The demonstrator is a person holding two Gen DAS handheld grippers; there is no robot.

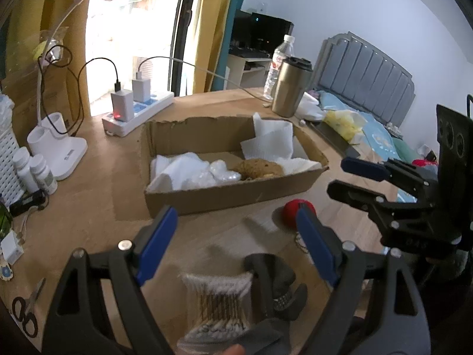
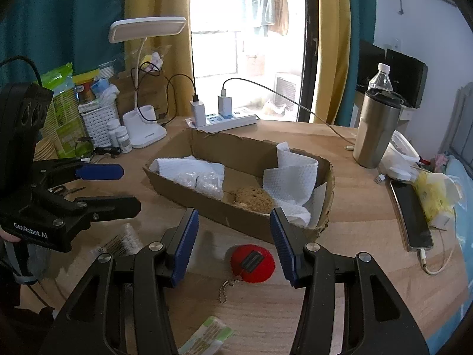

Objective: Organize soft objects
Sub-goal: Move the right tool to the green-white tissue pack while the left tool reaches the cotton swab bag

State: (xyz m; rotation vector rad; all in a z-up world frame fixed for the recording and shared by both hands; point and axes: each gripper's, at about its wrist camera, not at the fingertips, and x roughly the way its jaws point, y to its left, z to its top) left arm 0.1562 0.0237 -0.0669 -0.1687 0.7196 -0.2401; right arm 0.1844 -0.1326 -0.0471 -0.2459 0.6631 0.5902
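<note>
A torn cardboard box [image 1: 224,198] [image 2: 207,204] lies on the wooden table. It holds white paper towels [image 2: 289,177], bubble wrap [image 2: 204,182] and a brown sponge [image 1: 260,170] [image 2: 251,196]. In front of the box lies a red round plush [image 2: 252,263] [image 1: 291,211] with a small chain. My right gripper [image 2: 233,230] [image 1: 346,179] hovers open just over it, pads apart from it. My left gripper [image 1: 236,230] [image 2: 127,186] is open and holds nothing. Near it lies a clear pack of cotton swabs [image 1: 218,298] [image 2: 124,239].
Behind the box stand a power strip [image 2: 224,119] with chargers and a white desk lamp [image 2: 145,131]. A steel tumbler [image 2: 375,130], a water bottle [image 2: 380,78] and a phone [image 2: 412,219] are at the right. Pill bottles [image 1: 35,171] and scissors [image 1: 25,310] lie at the left.
</note>
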